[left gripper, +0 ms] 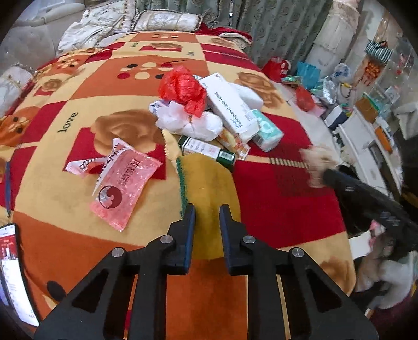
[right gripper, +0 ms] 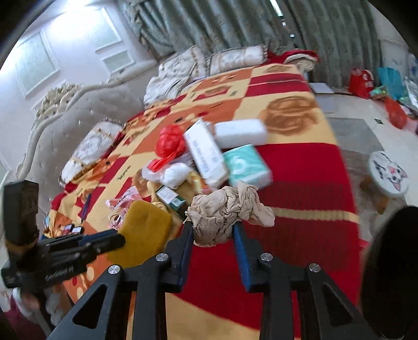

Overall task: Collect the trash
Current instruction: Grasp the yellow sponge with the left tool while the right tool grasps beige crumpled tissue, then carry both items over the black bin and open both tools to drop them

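My left gripper (left gripper: 207, 210) is shut on a yellow sponge with a green scouring side (left gripper: 206, 180), held above the bed; it also shows in the right wrist view (right gripper: 145, 230). My right gripper (right gripper: 213, 225) is shut on a crumpled beige rag (right gripper: 224, 209), seen blurred in the left wrist view (left gripper: 317, 162). A trash pile lies on the blanket: red plastic bag (left gripper: 183, 89), white boxes (left gripper: 227, 104), teal tissue pack (left gripper: 266, 130), white wad (left gripper: 193, 123), green box (left gripper: 206, 150). A pink wrapper (left gripper: 122, 183) lies to the left.
The bed has a red, orange and yellow patterned blanket (left gripper: 282, 188), with pillows (left gripper: 162, 21) at its head. A phone (left gripper: 13, 272) lies at the near left edge. Bags and clutter (left gripper: 305, 96) sit on the floor at right. A small cat-print stool (right gripper: 389, 175) stands beside the bed.
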Demonstrator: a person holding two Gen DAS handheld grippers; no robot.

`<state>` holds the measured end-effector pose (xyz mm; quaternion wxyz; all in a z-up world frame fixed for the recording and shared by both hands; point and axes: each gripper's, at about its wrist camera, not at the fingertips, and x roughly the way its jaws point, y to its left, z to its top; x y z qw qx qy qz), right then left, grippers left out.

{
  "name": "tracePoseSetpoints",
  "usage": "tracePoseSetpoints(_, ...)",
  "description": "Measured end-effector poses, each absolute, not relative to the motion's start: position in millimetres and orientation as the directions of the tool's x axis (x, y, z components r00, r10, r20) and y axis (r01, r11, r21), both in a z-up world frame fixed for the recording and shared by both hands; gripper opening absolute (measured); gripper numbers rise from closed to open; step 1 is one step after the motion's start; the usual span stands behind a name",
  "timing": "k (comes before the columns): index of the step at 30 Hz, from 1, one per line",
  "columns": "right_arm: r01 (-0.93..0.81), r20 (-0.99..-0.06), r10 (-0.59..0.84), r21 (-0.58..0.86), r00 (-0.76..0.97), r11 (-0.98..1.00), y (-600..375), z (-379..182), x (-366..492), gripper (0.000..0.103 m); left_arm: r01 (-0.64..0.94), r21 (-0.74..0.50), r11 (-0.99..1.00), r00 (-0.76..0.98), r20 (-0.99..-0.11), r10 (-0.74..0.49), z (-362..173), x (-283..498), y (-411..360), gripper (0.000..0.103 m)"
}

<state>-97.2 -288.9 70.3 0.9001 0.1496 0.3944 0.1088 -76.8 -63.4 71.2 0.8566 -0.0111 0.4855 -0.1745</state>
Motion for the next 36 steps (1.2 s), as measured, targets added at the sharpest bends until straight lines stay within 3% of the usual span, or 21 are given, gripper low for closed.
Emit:
tracePoseSetpoints(3, -0.065, -0.683, 0.297, 0.344, 0.667, 0.937, -300, 72, -107, 0.030, 0.248, -0.182, 0.952, 0.472, -0.835, -0.283, 65, -77, -64, 0.019)
tracePoseSetpoints(4, -0.062, -0.686, 0.292, 0.339, 0.666, 0.939, -302, 73, -110, 0.030, 0.247, -0.186, 0.951, 0.469, -0.836, -0.285, 63, -77, -65, 0.028)
tracePoseSetpoints(5, -0.058, -0.690, 0.287, 0.335, 0.664, 0.941, -303, 71, -112, 0.030, 0.248, -0.186, 0.951, 0.466, -0.837, -0.286, 60, -76, -67, 0.044)
tracePoseSetpoints(7, -0.055, -0.696, 0.289, 0.338, 0.657, 0.940, -305, 68, -114, 0.030, 0.245, -0.206, 0.947, 0.461, -0.835, -0.301, 56, -75, -69, 0.058)
tracePoseSetpoints(10, -0.051, -0.696, 0.295, 0.348, 0.655, 0.936, -307, 66, -117, 0.030, 0.212, -0.188, 0.959, 0.465, -0.844, -0.268, 48, -72, -77, 0.064)
tracePoseSetpoints(15, -0.051, -0.691, 0.290, 0.344, 0.662, 0.938, -311, 68, -122, 0.030, 0.233, 0.015, 0.972, 0.471, -0.877, -0.099, 28, -70, -101, 0.064)
tracePoseSetpoints(17, -0.045, -0.688, 0.279, 0.337, 0.670, 0.940, -314, 71, -124, 0.030, 0.236, 0.022, 0.972, 0.486, -0.868, -0.098, 28, -75, -100, 0.057)
tracePoseSetpoints(24, 0.033, -0.676, 0.184, 0.294, 0.713, 0.955, -352, 87, -142, 0.030, 0.333, -0.111, 0.936, 0.487, -0.830, -0.272, 76, -93, -113, 0.054)
tracePoseSetpoints(30, 0.190, -0.685, 0.046, 0.266, 0.727, 0.945, -414, 97, -169, 0.030, 0.510, -0.178, 0.841, 0.414, -0.806, -0.422, 98, -110, -184, 0.054)
tracePoseSetpoints(36, 0.286, -0.710, -0.002, 0.282, 0.705, 0.916, -456, 87, -187, 0.030, 0.607, -0.275, 0.746, 0.308, -0.783, -0.540, 95, -110, -263, 0.057)
